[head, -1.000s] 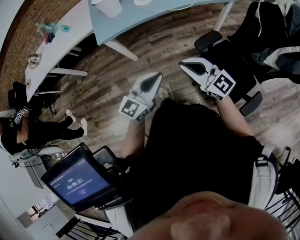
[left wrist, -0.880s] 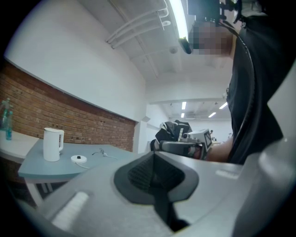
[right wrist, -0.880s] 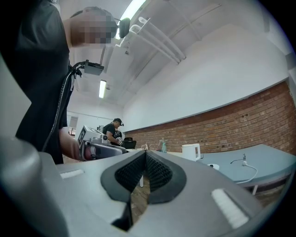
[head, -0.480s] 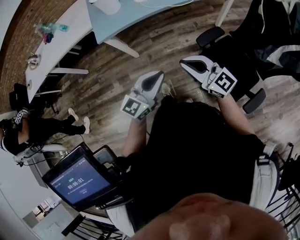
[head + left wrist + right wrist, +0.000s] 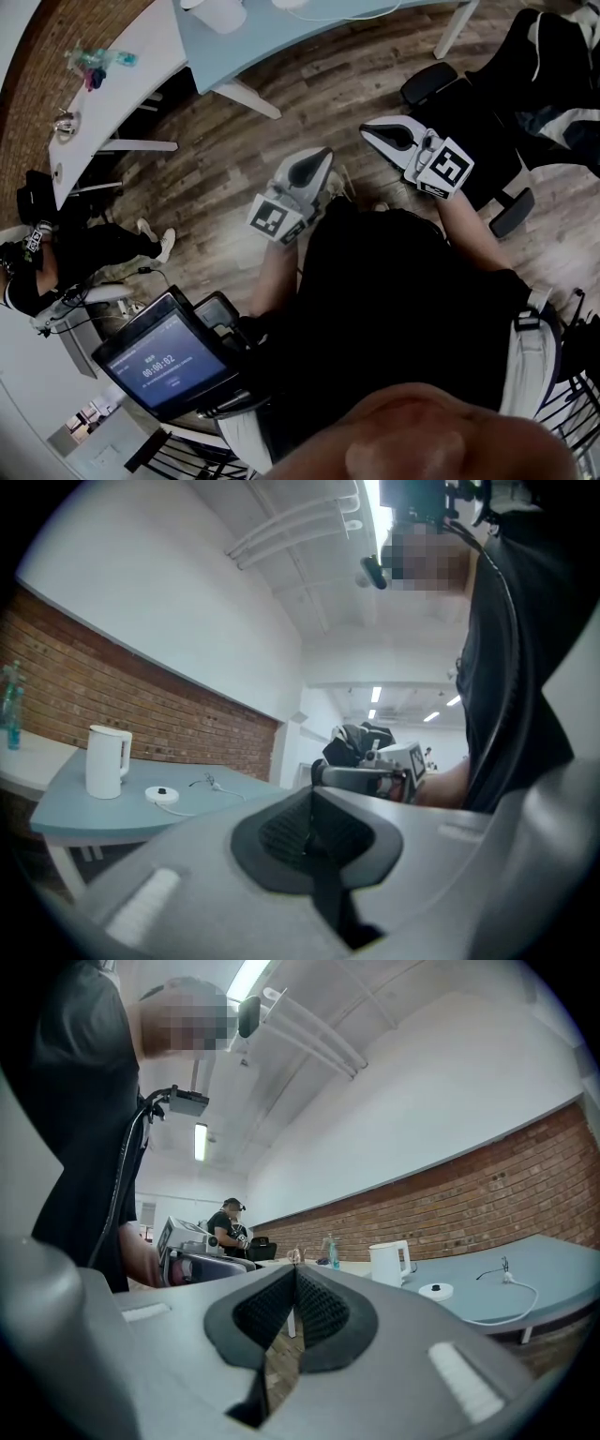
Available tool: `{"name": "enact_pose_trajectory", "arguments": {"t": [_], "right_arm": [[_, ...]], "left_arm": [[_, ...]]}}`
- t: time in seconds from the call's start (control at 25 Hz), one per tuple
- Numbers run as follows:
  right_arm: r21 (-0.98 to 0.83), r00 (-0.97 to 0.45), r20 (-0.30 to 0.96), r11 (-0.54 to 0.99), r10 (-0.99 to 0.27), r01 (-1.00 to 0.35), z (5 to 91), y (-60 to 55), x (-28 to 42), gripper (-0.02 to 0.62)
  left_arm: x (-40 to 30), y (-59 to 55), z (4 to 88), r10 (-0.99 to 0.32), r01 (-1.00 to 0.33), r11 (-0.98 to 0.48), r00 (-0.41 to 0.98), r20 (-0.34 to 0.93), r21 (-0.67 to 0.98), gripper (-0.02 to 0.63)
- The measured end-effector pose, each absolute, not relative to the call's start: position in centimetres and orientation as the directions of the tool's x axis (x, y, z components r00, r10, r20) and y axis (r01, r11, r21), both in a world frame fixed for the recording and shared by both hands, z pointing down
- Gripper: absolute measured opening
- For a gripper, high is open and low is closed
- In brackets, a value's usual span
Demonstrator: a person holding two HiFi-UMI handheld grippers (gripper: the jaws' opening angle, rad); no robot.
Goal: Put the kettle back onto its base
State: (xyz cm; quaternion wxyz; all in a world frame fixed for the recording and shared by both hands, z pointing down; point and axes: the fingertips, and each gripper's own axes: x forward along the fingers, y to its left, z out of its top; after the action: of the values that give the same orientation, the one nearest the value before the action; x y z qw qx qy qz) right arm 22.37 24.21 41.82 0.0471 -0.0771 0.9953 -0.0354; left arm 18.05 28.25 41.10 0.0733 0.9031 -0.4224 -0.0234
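Note:
The white kettle point(image 5: 106, 761) stands upright on the blue-grey table point(image 5: 84, 819), just left of its round white base point(image 5: 161, 795) with a cable. In the right gripper view the kettle point(image 5: 389, 1262) and base point(image 5: 435, 1290) sit far ahead, and in the head view the kettle point(image 5: 217, 11) is at the top edge. My left gripper point(image 5: 324, 153) and right gripper point(image 5: 367, 127) hang side by side over the wooden floor, well short of the table. Both are shut with nothing in them: left gripper point(image 5: 312, 797), right gripper point(image 5: 295, 1271).
A white desk point(image 5: 112, 94) with a bottle point(image 5: 94, 64) stands at the left. A seated person point(image 5: 56, 258) is beside it. Black office chairs point(image 5: 487, 103) stand at the right. A tablet screen point(image 5: 167, 361) sits low at the left.
Both grippers stay shut and in place. The head view has shifted slightly, and the seated person at the left has drawn their legs in.

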Motion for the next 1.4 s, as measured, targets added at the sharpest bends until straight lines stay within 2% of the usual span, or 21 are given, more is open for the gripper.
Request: {"name": "enact_pose_trajectory", "arguments": {"t": [0.6, 1.24, 1.4], "right_arm": [[-0.083, -0.985, -0.093, 0.987, -0.142, -0.135, 41.9, 20.3, 17.1, 0.005], [-0.077, -0.987, -0.055, 0.986, -0.15, -0.145, 40.8, 13.3, 2.5, 0.005], [-0.03, -0.99, -0.035, 0.991, -0.134, -0.133, 41.3, 13.8, 1.6, 0.004]], "left_arm": [[13.2, 25.0, 41.9, -0.78, -0.772, -0.614, 0.626, 0.024, 0.164, 0.002], [-0.5, 18.4, 41.8, -0.744, -0.732, -0.653, 0.668, 0.017, 0.193, 0.002], [-0.9, 18.4, 41.8, -0.742, -0.73, -0.659, 0.671, 0.007, 0.18, 0.002]]}}
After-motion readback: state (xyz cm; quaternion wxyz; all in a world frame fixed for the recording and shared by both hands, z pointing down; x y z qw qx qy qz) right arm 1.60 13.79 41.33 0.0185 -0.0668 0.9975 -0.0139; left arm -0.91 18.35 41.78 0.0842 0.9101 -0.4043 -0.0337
